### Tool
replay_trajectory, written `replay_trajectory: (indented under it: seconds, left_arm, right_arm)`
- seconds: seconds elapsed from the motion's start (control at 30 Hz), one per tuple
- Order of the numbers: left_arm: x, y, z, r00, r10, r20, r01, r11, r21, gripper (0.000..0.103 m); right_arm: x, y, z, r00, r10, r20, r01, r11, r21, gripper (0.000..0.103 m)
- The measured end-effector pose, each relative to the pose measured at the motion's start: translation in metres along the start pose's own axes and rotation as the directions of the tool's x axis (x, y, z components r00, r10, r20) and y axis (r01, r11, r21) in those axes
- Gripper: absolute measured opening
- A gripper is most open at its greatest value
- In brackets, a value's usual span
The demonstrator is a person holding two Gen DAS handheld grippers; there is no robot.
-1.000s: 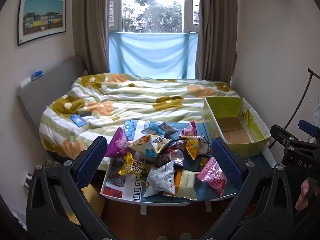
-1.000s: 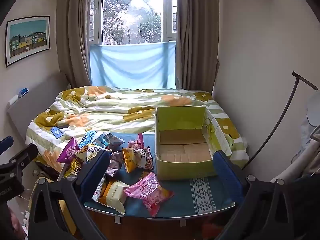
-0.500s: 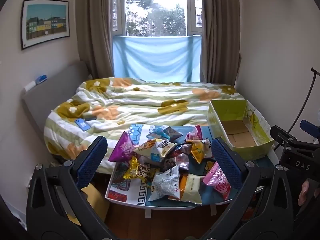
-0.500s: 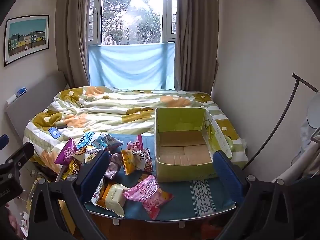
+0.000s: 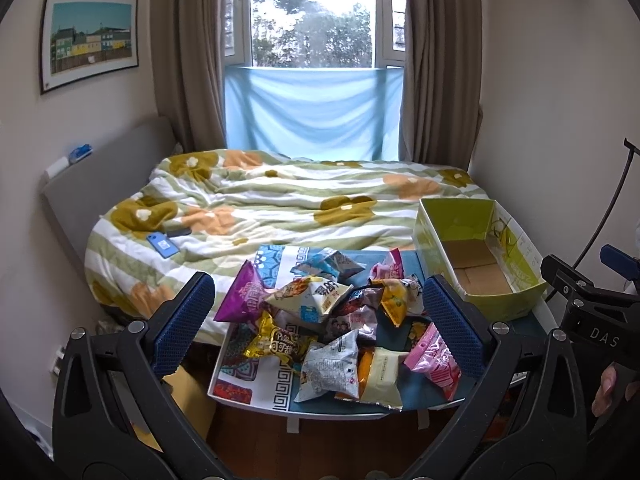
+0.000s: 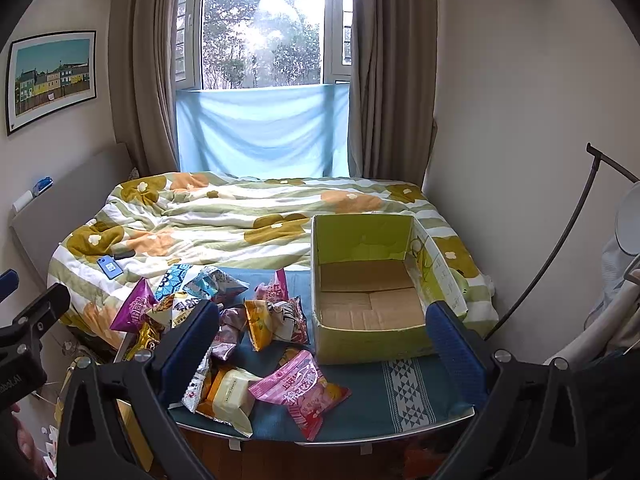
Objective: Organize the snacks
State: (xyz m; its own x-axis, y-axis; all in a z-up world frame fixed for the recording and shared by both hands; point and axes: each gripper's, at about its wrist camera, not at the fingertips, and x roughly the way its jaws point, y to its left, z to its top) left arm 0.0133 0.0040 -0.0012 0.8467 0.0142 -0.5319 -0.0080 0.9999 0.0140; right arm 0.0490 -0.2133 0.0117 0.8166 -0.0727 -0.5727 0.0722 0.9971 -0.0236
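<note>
A loose heap of crinkly foil snack packets (image 5: pixel 332 320) sits on the small blue-clothed table (image 6: pixel 384 396), beside the empty green cardboard box (image 6: pixel 372 292). Left gripper (image 5: pixel 316 320) and right gripper (image 6: pixel 320 344) hover wide open, empty. A slippery packet could slide off the table's edge.

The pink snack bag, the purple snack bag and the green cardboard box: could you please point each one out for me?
pink snack bag (image 6: pixel 302 390), right wrist view, middle of its printed front.
purple snack bag (image 5: pixel 244 294), left wrist view, centre of its front face.
green cardboard box (image 6: pixel 370 342), right wrist view, its near outer wall.
</note>
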Motion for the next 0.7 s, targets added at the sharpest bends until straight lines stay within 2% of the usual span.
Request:
replay_trajectory:
  seconds: [0.7]
  left_arm:
    - [0.008,0.006,0.0,1.0,0.009,-0.019,-0.009,1.0,-0.009,0.103]
  right_arm:
    - [0.006,0.011,-0.003,1.0,0.01,-0.014,-0.011,1.0,-0.019,0.103]
